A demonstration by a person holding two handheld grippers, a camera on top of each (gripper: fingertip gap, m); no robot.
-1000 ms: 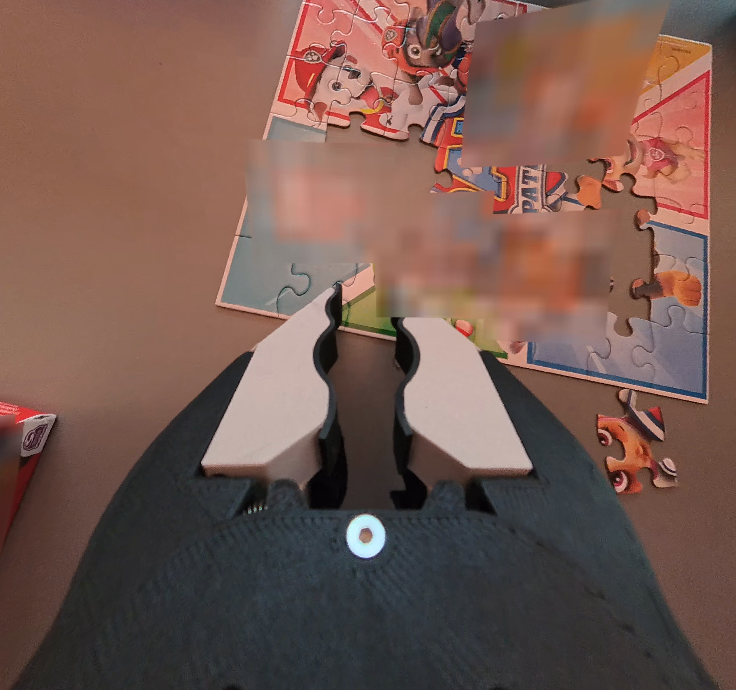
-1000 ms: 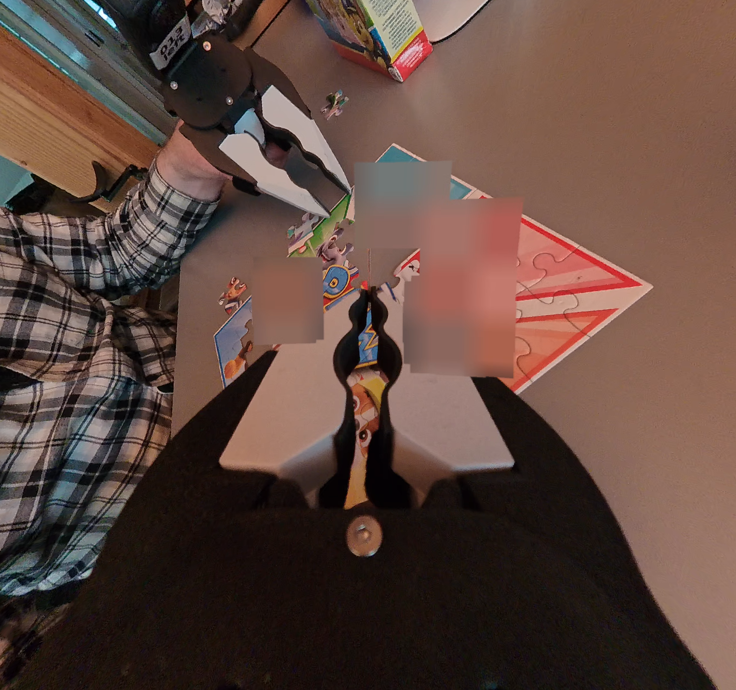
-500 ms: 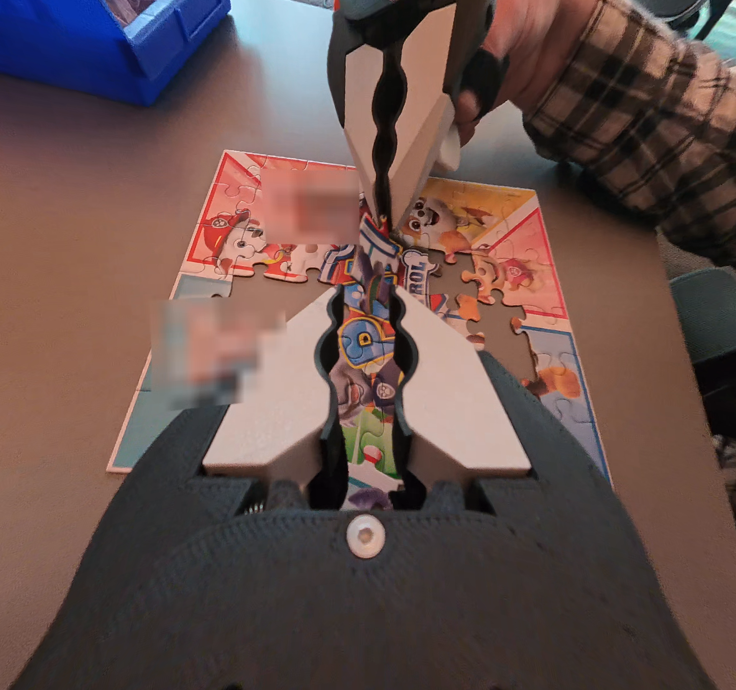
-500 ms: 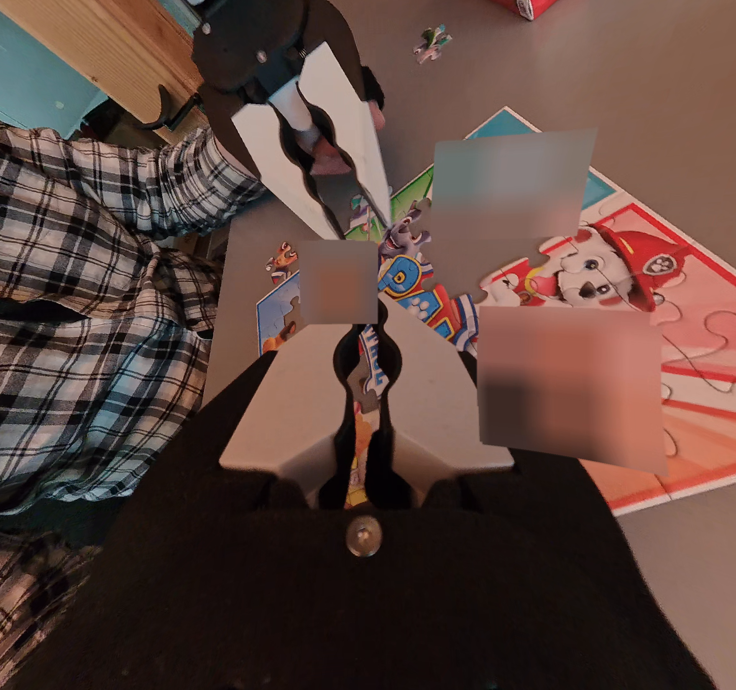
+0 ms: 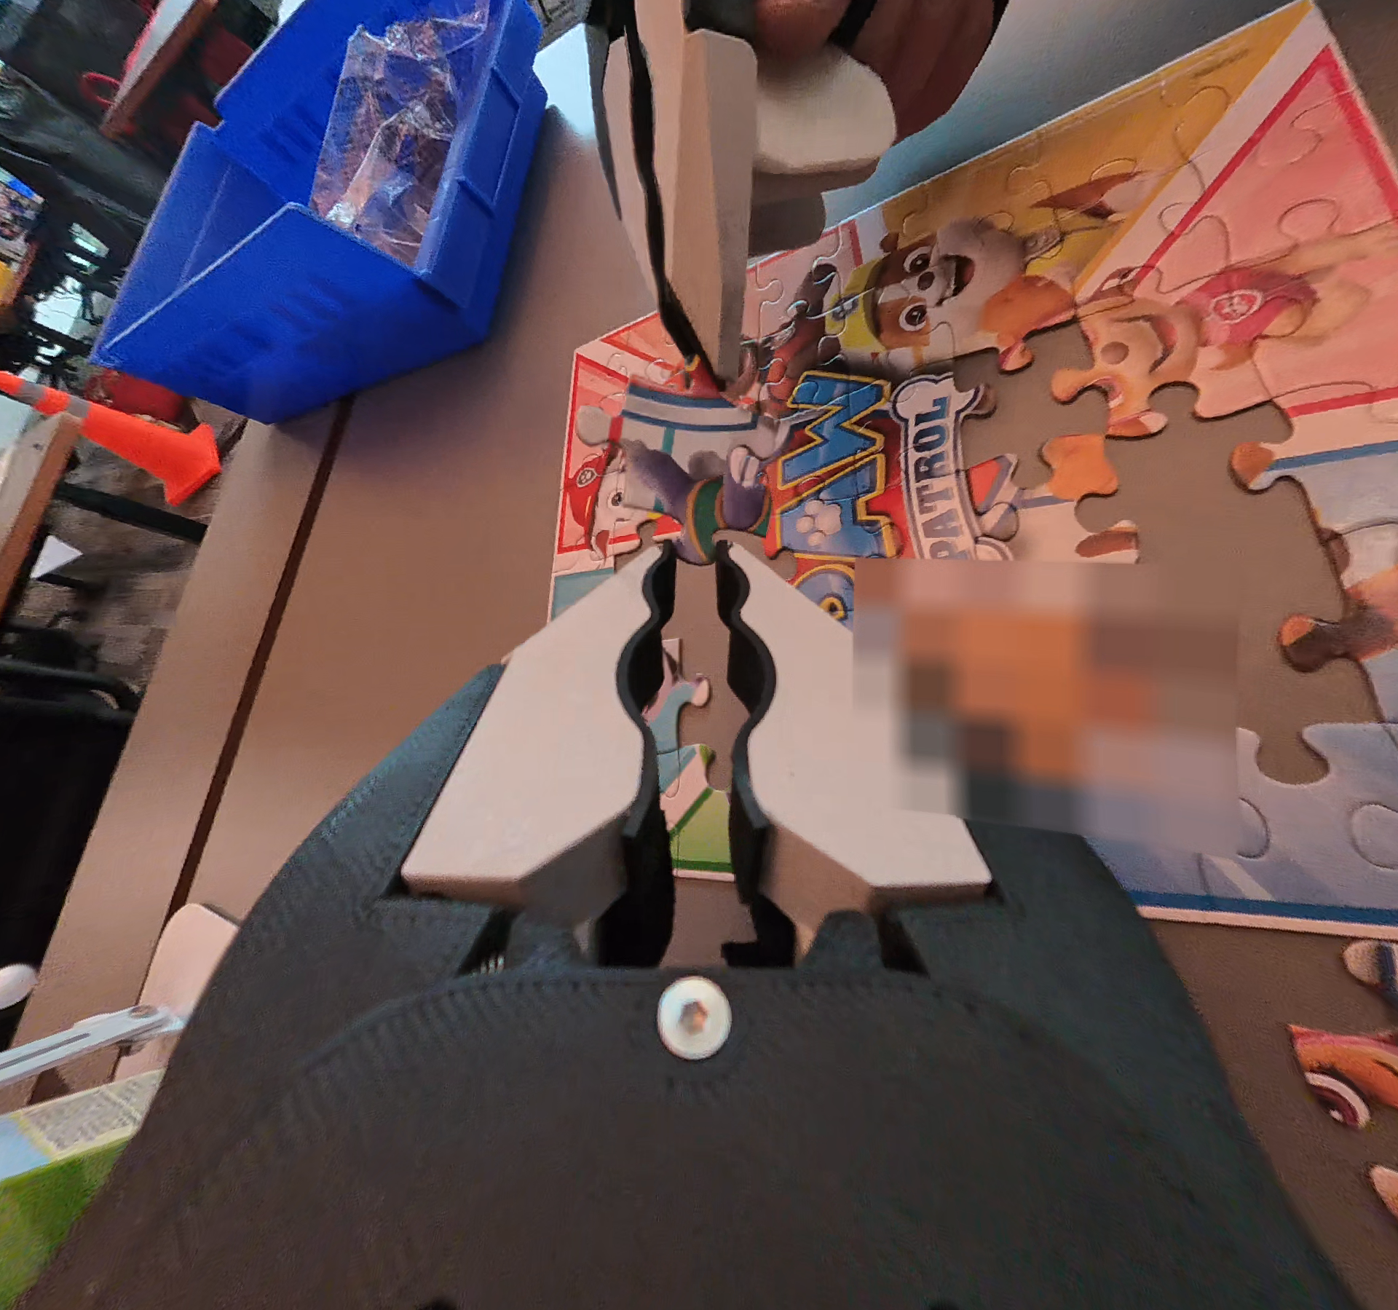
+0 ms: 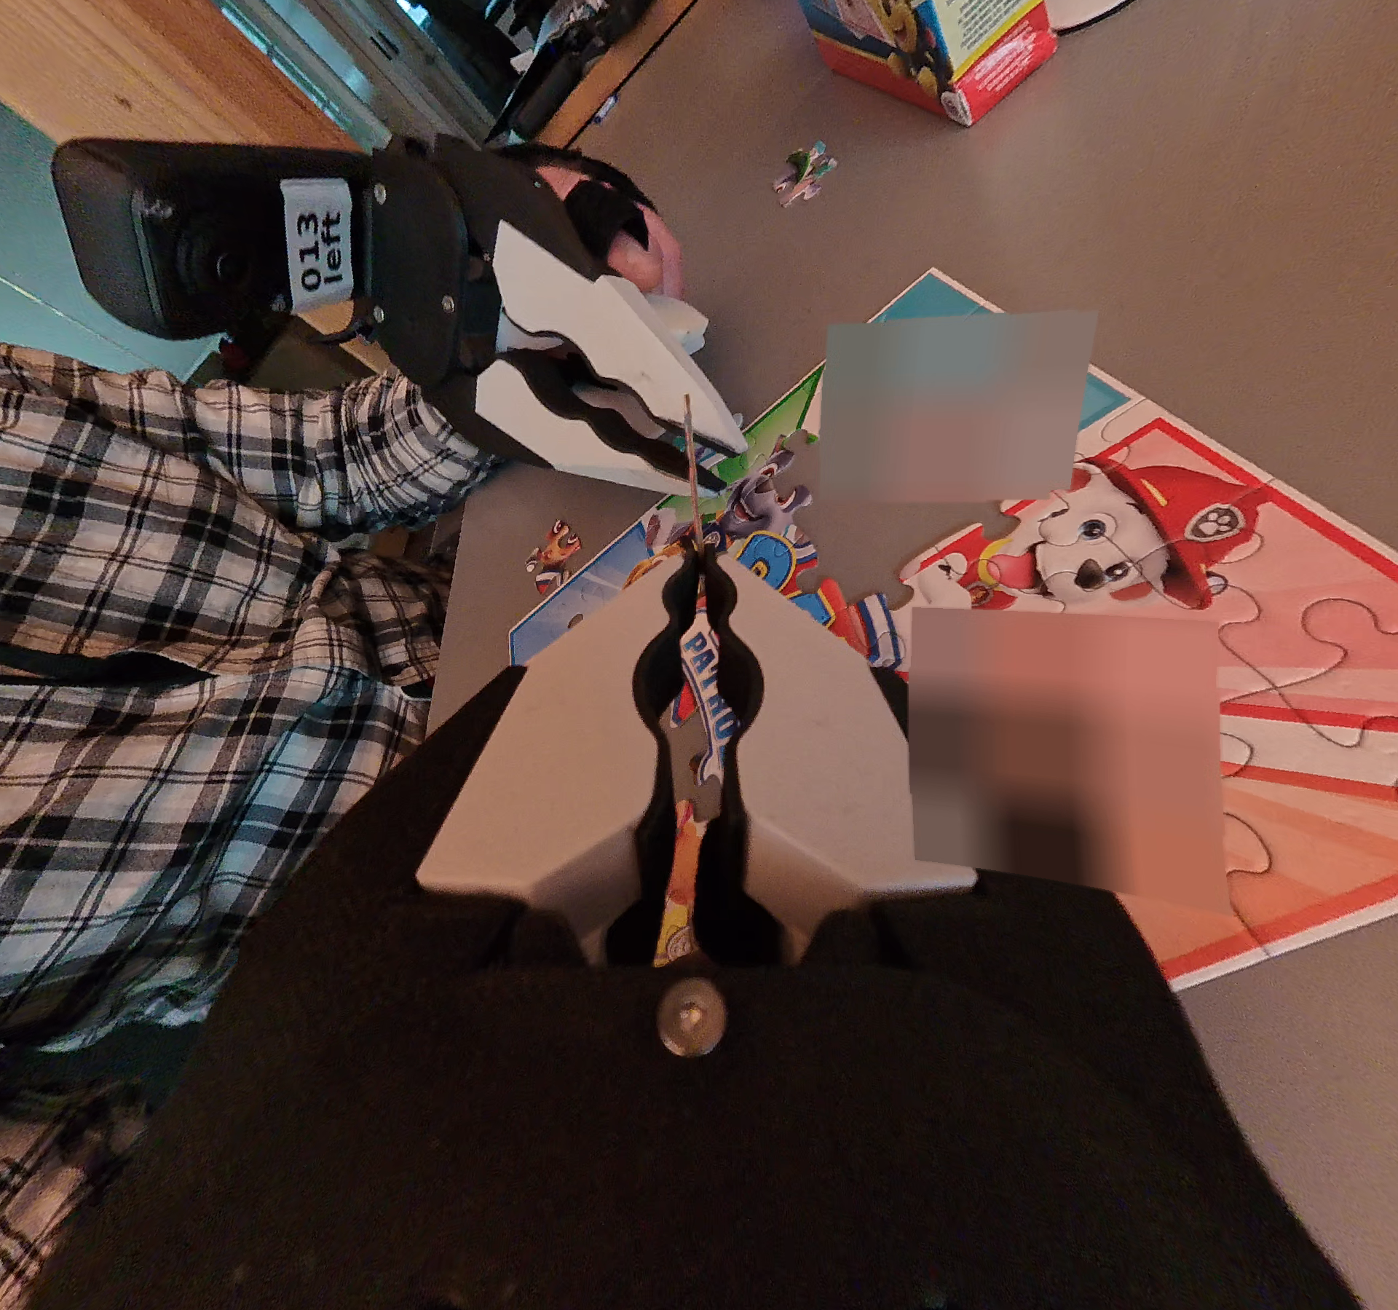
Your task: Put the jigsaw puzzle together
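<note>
The right gripper (image 6: 697,562) was clamped on a puzzle piece (image 5: 685,468), held on edge above the half-built jigsaw puzzle (image 5: 945,441) on the table (image 6: 1135,214). The left gripper (image 5: 690,551) stood slightly open, tips at the piece's lower edge; whether touching, unclear. A blue bin (image 5: 302,252) sat beyond the puzzle.
</note>
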